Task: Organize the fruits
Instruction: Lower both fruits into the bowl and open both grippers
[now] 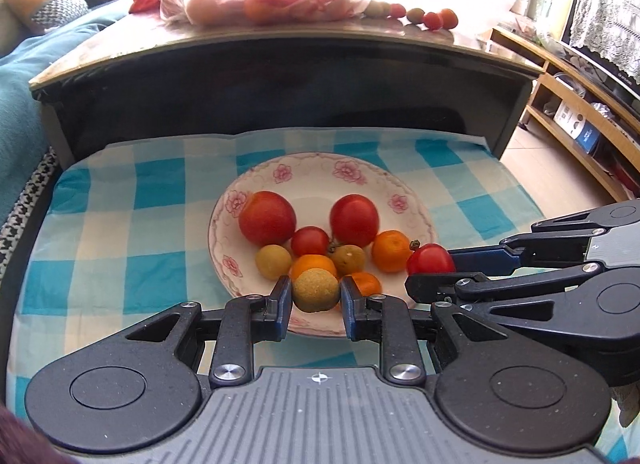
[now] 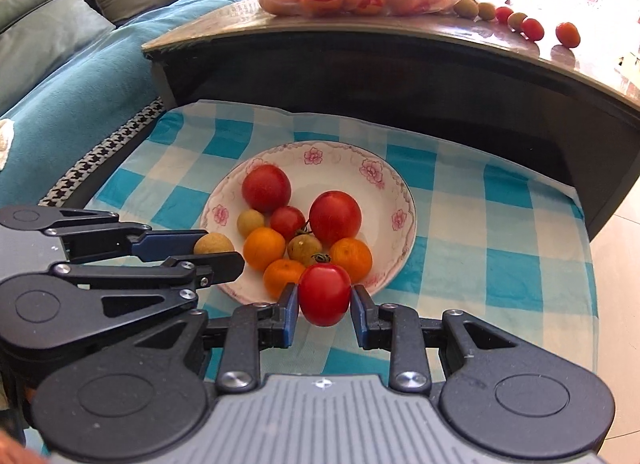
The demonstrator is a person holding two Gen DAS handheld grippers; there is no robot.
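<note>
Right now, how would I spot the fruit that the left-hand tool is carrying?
Find the flowered plate on the blue checked cloth. At its near rim the left tool grips a small round tan fruit between its blue pads. Unlike the glossy red tomato in the right tool and the orange fruits on the plate, it is dull, rough and sandy-coloured.

glossy ceramic plate, matt checked cloth
</note>
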